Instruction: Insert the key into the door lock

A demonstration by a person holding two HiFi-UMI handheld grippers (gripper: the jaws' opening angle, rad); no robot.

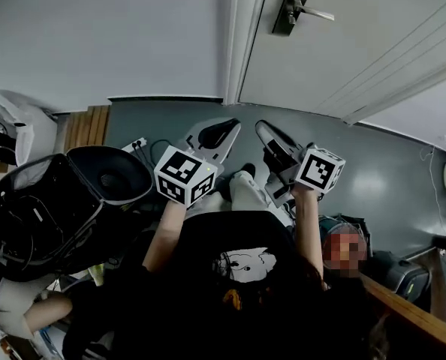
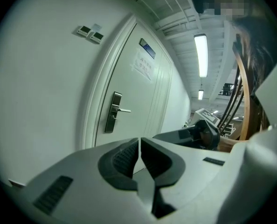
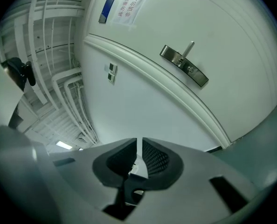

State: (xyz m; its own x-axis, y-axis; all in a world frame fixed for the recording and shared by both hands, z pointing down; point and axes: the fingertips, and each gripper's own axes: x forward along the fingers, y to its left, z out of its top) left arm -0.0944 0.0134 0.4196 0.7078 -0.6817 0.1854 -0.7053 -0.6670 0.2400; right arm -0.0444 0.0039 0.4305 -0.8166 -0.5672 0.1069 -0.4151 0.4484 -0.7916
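Note:
The white door (image 1: 373, 43) stands shut at the upper right of the head view, with a metal lock plate and lever handle (image 1: 296, 6) near its frame. The lock plate (image 2: 113, 112) lies ahead and left of centre in the left gripper view, and the lock plate (image 3: 184, 65) sits high in the right gripper view. My left gripper (image 1: 227, 126) and right gripper (image 1: 262, 126) are side by side, low before the door, well short of the lock. Left gripper (image 2: 139, 139) is shut and empty. Right gripper (image 3: 139, 140) is shut; no key shows past its tips.
A black bag (image 1: 43, 223) and a round black seat (image 1: 112, 175) fill the floor at left, by a white power strip (image 1: 135, 145). The door frame (image 1: 234, 43) meets a plain wall. A wooden rail (image 1: 414, 313) runs at lower right. Another person (image 1: 348, 250) is close below.

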